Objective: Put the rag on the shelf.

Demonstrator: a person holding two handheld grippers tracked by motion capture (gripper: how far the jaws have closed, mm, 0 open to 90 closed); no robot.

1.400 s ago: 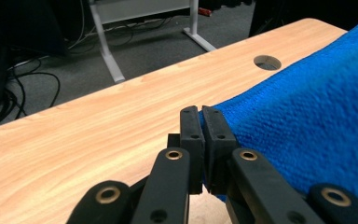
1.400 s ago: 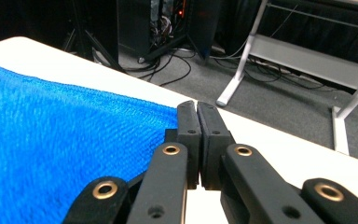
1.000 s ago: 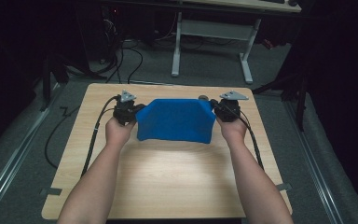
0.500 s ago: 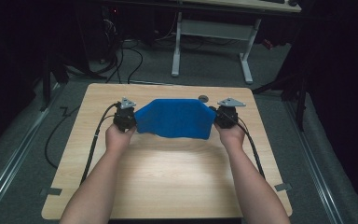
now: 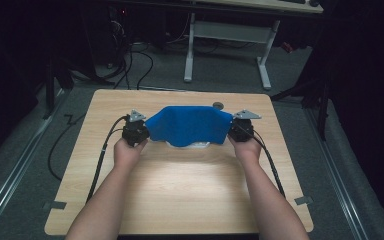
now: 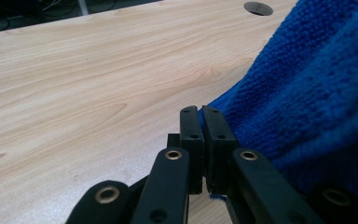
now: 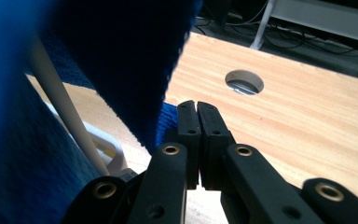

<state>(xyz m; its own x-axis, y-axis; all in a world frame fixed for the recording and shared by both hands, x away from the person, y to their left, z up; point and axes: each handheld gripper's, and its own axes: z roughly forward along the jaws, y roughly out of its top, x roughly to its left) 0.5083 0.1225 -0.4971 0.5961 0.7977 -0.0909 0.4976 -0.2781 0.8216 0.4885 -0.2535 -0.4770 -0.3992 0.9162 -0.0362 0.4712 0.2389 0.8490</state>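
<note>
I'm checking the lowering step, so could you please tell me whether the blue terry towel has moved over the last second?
Yes: the blue terry towel has sunk, its top edge now below the table's round hole.

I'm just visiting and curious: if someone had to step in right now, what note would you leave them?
Left tongs: shut on a corner of the blue cloth.
Right tongs: shut on the opposite corner.
The cloth hangs stretched between both hands above the wooden table, over a white rack.
Done: both corners gripped, cloth spread wide.
Left, probably: drape the cloth on the rack, then open both tongs.
</note>
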